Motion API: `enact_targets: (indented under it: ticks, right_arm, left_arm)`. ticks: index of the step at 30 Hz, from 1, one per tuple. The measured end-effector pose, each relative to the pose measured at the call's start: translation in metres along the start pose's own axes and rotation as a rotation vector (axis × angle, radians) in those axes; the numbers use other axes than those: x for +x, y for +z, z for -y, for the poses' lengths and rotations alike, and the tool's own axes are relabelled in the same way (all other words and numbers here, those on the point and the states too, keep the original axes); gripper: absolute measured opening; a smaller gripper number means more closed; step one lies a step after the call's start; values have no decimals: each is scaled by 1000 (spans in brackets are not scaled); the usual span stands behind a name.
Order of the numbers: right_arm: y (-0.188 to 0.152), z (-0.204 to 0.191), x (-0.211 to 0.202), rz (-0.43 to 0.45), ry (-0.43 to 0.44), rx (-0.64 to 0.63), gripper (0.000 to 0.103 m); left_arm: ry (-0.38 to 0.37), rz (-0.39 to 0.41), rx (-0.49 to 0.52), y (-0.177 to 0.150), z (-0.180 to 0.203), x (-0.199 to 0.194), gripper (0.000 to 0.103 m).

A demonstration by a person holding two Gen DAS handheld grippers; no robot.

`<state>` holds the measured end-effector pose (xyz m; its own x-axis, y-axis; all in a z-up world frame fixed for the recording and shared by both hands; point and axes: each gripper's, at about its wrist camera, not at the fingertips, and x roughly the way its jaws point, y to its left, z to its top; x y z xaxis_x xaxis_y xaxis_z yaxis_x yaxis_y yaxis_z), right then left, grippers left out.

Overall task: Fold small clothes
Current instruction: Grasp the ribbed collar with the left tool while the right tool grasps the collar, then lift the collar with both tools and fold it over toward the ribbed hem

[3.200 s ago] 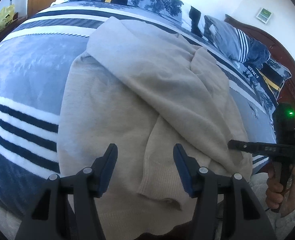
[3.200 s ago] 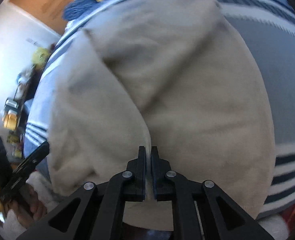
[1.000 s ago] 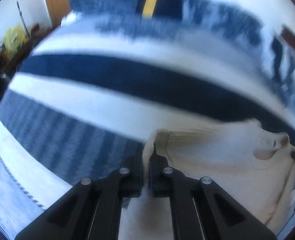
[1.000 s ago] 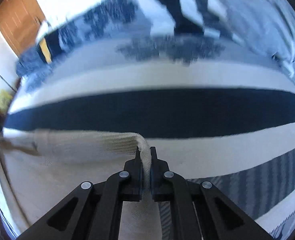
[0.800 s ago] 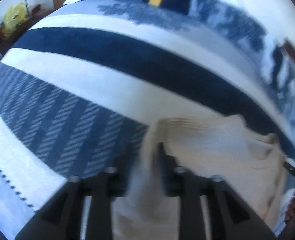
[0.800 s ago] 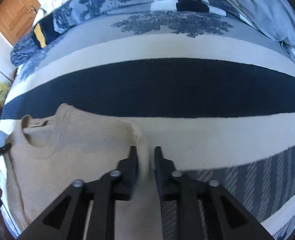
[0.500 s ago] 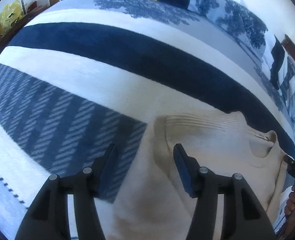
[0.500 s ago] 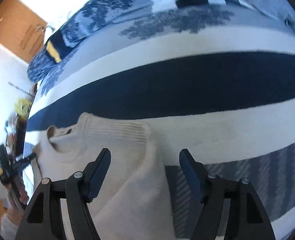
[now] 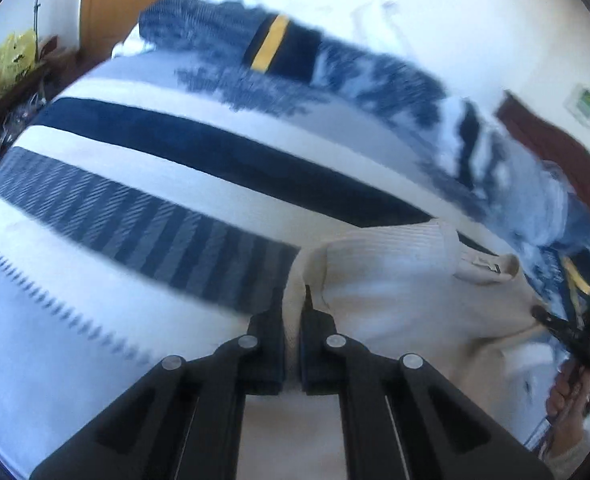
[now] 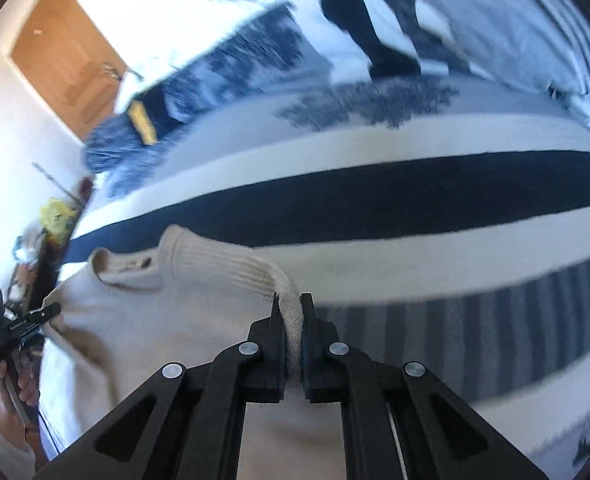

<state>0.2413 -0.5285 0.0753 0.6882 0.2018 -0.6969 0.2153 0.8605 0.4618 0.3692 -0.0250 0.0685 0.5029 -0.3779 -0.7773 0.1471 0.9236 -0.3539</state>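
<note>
- Cream knit sweater (image 9: pixel 395 300): lying folded on the striped blanket (image 9: pixel 143 216), filling the lower centre and right of the left wrist view.
- Left gripper (image 9: pixel 291 312): jaws having just closed, now pinching the sweater's edge at lower centre.
- Right gripper (image 10: pixel 291 316): jaws having just closed, now clamping a ribbed fold of the sweater.
- Wooden door (image 10: pixel 63 60): showing at upper left.
</note>
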Motion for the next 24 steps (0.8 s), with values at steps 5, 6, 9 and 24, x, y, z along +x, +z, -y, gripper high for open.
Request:
enact_targets:
  ticks: [5, 6, 9, 24]
  right_arm:
    - [-83, -3, -99, 54, 114, 68, 4]
    - [-104, -1, -115, 61, 131, 97, 4]
    - [-168, 4, -142, 73, 166, 181, 4]
    - [-329, 27, -154, 51, 113, 328, 66]
  left_arm:
    - [-22, 28, 4, -81, 11, -85, 5]
    - [-9, 21, 12, -99, 14, -92, 5]
    - [13, -31, -48, -162, 5, -98, 5]
    - [6, -49, -217, -307, -20, -117, 45]
